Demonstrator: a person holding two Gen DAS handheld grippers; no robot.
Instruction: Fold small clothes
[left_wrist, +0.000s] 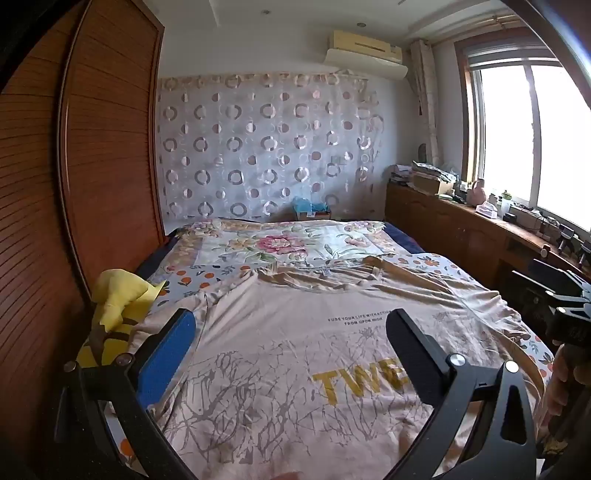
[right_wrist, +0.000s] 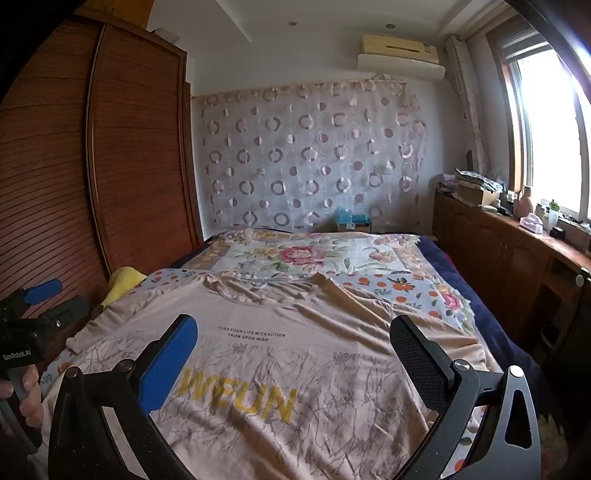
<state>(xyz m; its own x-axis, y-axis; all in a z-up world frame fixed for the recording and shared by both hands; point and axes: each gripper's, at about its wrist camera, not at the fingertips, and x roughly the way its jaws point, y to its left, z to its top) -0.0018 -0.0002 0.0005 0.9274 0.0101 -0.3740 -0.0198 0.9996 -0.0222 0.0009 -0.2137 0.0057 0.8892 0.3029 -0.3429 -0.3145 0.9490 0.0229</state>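
Both tools (left_wrist: 291, 339) (right_wrist: 295, 347) wide apart, empty.

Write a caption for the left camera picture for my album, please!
Open left tongs hover over a beige T-shirt spread flat on the bed.

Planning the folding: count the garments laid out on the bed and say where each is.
1: a beige T-shirt spread flat, print up, on the near half of the bed. The yellow item at the left edge is unclear; others may be hidden.

One beige T-shirt (left_wrist: 295, 354) lies on one bed (left_wrist: 406, 245), with one yellow plush toy (left_wrist: 118, 306) beside it. Two grippers (each with two fingers): left gripper (left_wrist: 291, 332), right gripper (right_wrist: 295, 336). One air conditioner (left_wrist: 365, 50), one window (left_wrist: 524, 136).
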